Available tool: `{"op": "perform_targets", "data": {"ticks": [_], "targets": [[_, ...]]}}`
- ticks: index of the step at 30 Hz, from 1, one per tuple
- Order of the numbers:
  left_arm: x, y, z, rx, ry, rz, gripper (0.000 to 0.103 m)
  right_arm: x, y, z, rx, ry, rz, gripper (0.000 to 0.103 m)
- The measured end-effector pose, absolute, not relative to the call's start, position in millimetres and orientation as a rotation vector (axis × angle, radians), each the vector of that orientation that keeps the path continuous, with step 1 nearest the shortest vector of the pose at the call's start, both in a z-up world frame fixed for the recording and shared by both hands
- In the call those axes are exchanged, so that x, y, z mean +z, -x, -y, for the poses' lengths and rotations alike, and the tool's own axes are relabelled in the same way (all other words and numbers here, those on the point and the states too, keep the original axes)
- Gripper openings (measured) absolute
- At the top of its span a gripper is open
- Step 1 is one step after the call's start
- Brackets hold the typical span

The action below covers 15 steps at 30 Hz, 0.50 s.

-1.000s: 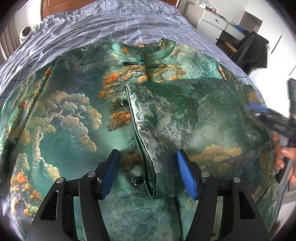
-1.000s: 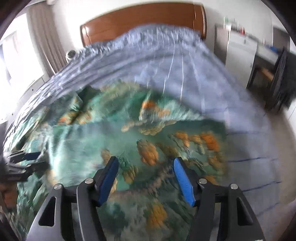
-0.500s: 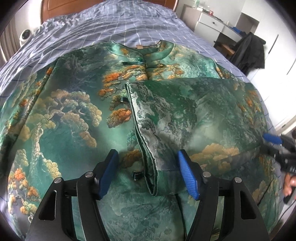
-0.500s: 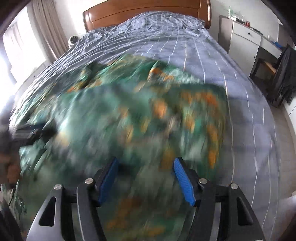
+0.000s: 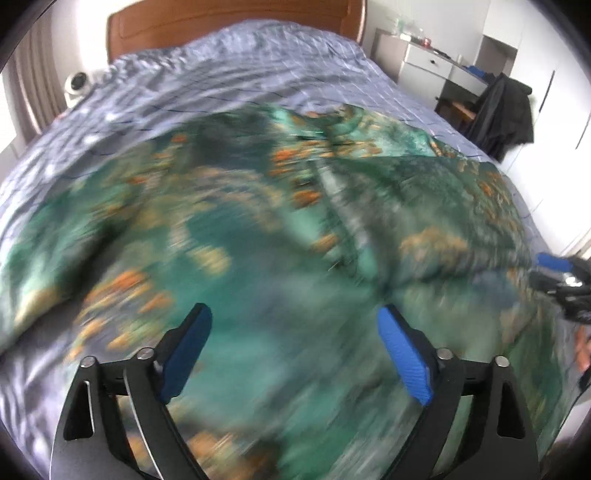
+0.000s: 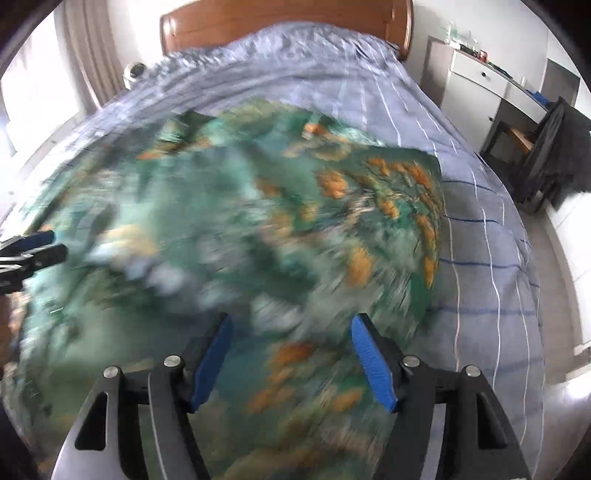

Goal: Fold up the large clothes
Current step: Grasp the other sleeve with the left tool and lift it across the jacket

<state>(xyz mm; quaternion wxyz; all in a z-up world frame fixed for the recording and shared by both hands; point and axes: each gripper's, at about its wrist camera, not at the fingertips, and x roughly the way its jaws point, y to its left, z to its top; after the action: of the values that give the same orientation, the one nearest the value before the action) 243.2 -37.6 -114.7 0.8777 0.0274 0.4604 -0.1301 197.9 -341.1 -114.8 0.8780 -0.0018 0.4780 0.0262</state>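
Observation:
A large green garment (image 5: 258, 229) with orange tree patterns lies spread on the bed, its right side folded over toward the middle; it shows in the right wrist view too, garment (image 6: 258, 229), blurred in both. My left gripper (image 5: 293, 343) hovers above the cloth with its blue pads wide apart, jaws opening, nothing between them. My right gripper (image 6: 290, 347) also hangs over the garment near its right edge, jaws opening, empty. The right gripper (image 5: 557, 273) shows at the right edge of the left wrist view, and the left gripper (image 6: 33, 251) at the left edge of the right wrist view.
The bed has a blue-grey checked cover (image 5: 240, 66) and a wooden headboard (image 5: 221, 22). A white round device (image 5: 77, 83) sits by the pillow end on the left. A white desk (image 5: 436, 62) and a chair draped with a dark coat (image 5: 506, 110) stand to the right.
Both grippers have pulled back and slightly up from the garment, so more of the bed shows. Their jaws stand wider than before, the left one most. The folded sleeve stays on the cloth.

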Motion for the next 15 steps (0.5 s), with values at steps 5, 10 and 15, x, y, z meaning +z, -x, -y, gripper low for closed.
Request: {"op": "perform_targets", "data": {"ticks": [5,10,15], "targets": [[-111.3,-208.4,-41.3,-0.158,-0.048,-0.966,0.097,-84.1,-125.2,301.0,0.099,0.021,-0.913,0.083],[-113.4,-197.2,-132.9,0.004,0.013,-0.971,0.097,-73.0,-64.9,250.4,0.161,0.035,-0.861,0.083],[-114.5,-207.0,-221.8,0.132,0.23,-0.943,0.097,-72.9,-26.0,201.9,0.21,0.097,-0.852,0.083]]}}
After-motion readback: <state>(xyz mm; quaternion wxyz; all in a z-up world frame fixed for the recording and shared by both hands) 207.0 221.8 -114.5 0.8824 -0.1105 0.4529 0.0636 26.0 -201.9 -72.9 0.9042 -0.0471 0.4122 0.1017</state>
